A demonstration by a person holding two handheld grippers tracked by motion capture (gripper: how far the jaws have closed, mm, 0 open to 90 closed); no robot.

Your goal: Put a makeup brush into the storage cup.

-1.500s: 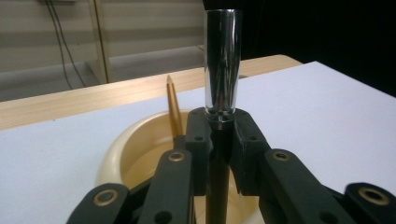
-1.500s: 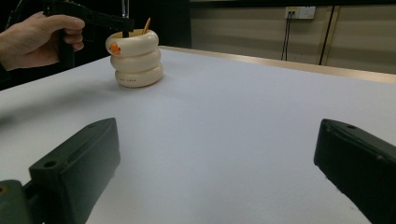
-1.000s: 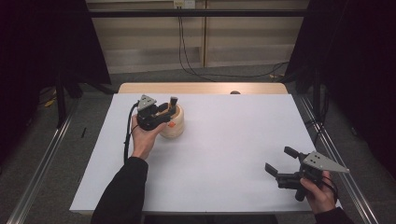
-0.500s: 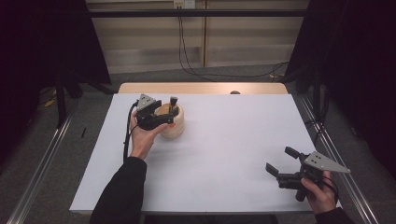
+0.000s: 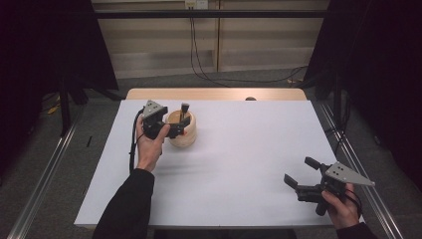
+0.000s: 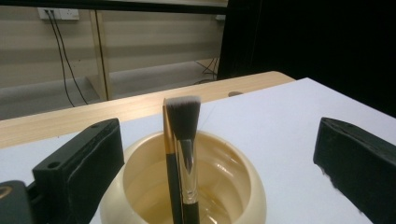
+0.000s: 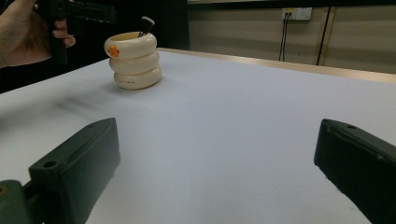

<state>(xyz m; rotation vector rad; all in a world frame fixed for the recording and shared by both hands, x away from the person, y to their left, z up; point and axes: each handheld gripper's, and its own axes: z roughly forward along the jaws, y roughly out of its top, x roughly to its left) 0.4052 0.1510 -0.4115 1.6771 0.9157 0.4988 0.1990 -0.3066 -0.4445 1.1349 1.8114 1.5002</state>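
A cream ringed cup (image 5: 183, 134) stands on the white table (image 5: 239, 164) at the back left, with an orange mark on its top ring (image 7: 135, 60). A black makeup brush (image 5: 184, 109) stands upright inside it, bristles up (image 6: 183, 140). My left gripper (image 5: 175, 122) hovers over the cup's near-left side, open. Its jaws stand wide on either side of the cup (image 6: 252, 196), and the brush is between them but untouched. My right gripper (image 5: 299, 171) is open near the front right corner, just above the table, with nothing between its jaws (image 7: 218, 135). It faces the cup.
A bare wooden strip (image 5: 214, 93) with a small dark hole runs along the table's far edge. Metal rails (image 5: 45, 169) lie on the floor on both sides. Cables hang down the back wall. The left hand (image 7: 23, 28) is at the top left of the right gripper view.
My left gripper has slid slightly left, away from the cup. The brush and cup have stayed put. The right gripper has barely moved.
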